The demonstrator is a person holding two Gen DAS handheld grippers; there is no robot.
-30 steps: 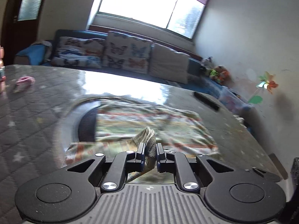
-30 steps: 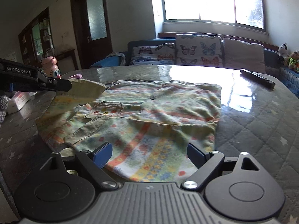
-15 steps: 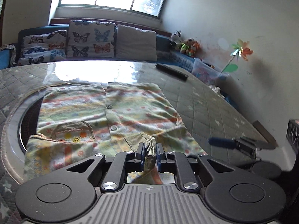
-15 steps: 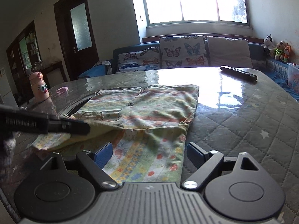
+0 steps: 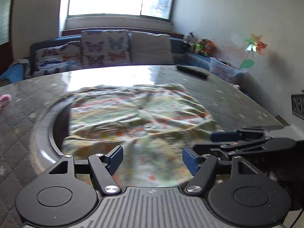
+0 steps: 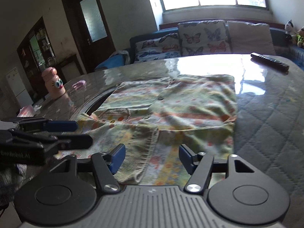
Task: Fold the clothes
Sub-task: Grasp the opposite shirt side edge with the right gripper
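Observation:
A pale shirt (image 5: 136, 117) with coloured stripes and dots lies flat and buttoned on the quilted, glossy table (image 5: 228, 98). My left gripper (image 5: 152, 157) hovers over its near edge with jaws opening. Cloth lies under the gap and the pads press on nothing. My right gripper (image 6: 152, 156) sits over the same near edge of the shirt (image 6: 180, 106), its jaws closing. A stitched, folded hem lies between the pads, which do not touch it. Each gripper shows in the other's view: the right gripper (image 5: 224, 135) at the right edge, the left gripper (image 6: 62, 126) at the left edge.
A black remote control (image 6: 269, 61) lies at the table's far right. A pink bottle with cartoon eyes (image 6: 55, 84) stands far left. A round inset ring (image 5: 55, 129) curves under the shirt's left side. Behind the table is a sofa with butterfly cushions (image 5: 104, 51).
The left gripper let go of the pinched fold and spread its jaws, and the cloth dropped onto the shirt. The right jaws came closer together. Both views swung slightly.

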